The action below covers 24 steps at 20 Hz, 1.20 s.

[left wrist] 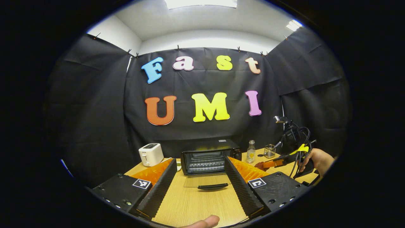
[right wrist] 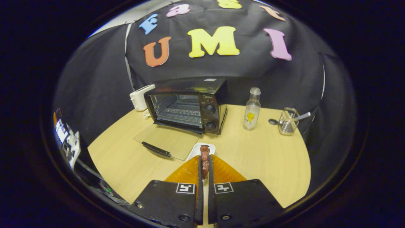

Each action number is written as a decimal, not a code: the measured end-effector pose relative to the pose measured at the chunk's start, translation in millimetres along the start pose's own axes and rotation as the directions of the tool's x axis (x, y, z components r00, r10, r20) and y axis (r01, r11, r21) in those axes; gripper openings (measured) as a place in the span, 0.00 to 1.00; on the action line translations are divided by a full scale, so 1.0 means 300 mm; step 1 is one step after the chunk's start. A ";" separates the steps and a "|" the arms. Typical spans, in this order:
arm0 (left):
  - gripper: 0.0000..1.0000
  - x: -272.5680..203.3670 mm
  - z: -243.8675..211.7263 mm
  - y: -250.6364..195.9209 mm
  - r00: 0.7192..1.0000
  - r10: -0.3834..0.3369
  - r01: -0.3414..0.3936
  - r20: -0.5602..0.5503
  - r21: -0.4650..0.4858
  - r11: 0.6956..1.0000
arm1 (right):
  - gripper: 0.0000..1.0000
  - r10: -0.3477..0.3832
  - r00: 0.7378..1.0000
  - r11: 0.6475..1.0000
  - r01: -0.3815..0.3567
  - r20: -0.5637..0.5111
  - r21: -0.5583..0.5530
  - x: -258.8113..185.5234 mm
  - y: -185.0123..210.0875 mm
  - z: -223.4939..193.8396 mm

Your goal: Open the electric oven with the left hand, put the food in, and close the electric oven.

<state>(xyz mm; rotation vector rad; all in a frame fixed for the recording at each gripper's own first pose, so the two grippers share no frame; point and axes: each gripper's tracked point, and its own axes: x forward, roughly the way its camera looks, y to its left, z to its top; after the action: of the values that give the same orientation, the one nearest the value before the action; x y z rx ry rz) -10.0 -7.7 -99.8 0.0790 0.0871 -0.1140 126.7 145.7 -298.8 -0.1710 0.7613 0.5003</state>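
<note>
Right gripper [right wrist: 204, 171] is clamped on the food [right wrist: 204, 160]; left gripper [left wrist: 200, 180] gapes — food may snag the oven [right wrist: 186, 106] door [right wrist: 166, 139] near the table's back edge.

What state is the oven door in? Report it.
Open. The oven door is folded down flat onto the table, handle toward the front, and the wire rack inside is exposed.

We see a pale, matt wood-grain surface [right wrist: 269, 158]. On it the electric oven [right wrist: 190, 106] has a glossy black casing, a clear glass door [right wrist: 167, 139] and a metal rack. The toaster [left wrist: 151, 154] looks like smooth white plastic, the bottle [right wrist: 252, 109] clear and shiny. Each hand-held gripper [left wrist: 200, 180] has ribbed matt black fingers.
</note>
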 end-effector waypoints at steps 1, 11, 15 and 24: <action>0.96 0.000 -0.005 0.000 1.000 -0.004 0.004 -0.006 -0.003 1.000 | 0.05 -0.011 1.000 0.999 0.011 0.019 -0.036 -0.009 0.023 0.016; 0.96 -0.019 -0.041 0.057 1.000 0.010 -0.010 -0.020 -0.001 1.000 | 0.09 -0.017 0.984 0.974 0.056 0.179 -0.218 0.007 0.282 0.136; 0.96 -0.015 -0.070 0.095 0.999 0.027 -0.027 -0.033 -0.002 1.000 | 0.09 -0.023 0.964 0.970 0.086 0.266 -0.225 0.069 0.385 0.216; 0.96 0.037 -0.164 0.199 0.996 0.070 -0.072 -0.060 -0.016 0.997 | 0.09 -0.010 0.932 0.999 0.027 0.363 -0.042 0.367 0.547 0.332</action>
<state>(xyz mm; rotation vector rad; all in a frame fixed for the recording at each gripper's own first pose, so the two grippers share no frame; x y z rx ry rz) 3.9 54.4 -145.3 0.0674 0.1448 -0.0398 174.9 361.7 -299.2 -0.1237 0.3852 0.5139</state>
